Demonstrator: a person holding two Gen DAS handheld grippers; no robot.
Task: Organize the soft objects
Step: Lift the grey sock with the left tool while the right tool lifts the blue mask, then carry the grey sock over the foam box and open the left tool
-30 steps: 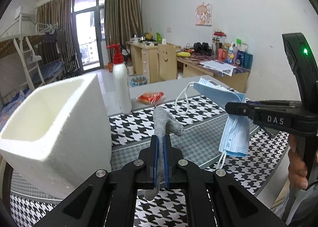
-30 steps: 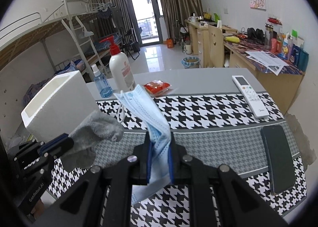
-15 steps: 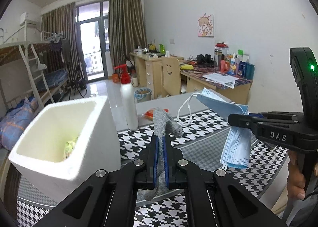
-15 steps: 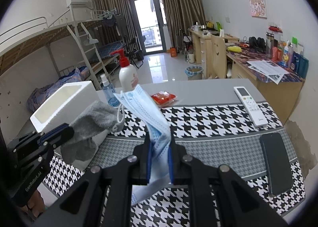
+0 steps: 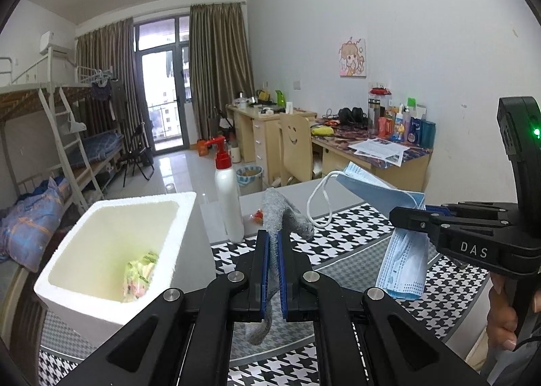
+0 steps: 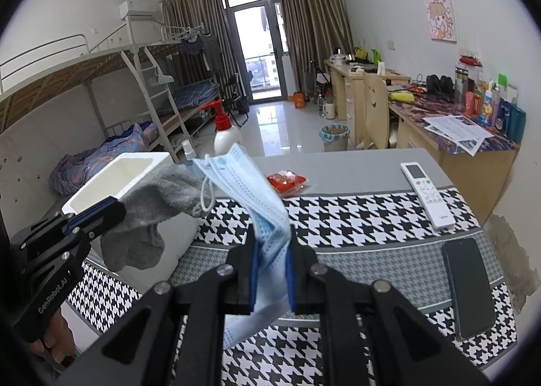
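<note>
The left claw is clamped on a grey sock beside the white foam box; the right claw pinches a blue face mask above the worktop. The mask's dangling ear loop (close to the sock) could snag it, I'd judge, or a limp end could catch the box rim.

Left tongs: black linkage arms, silver rivets, blue pads, white "GenRobot.AI" lettering. Right tongs: same black build, "DAS" marking, green indicator light.
</note>
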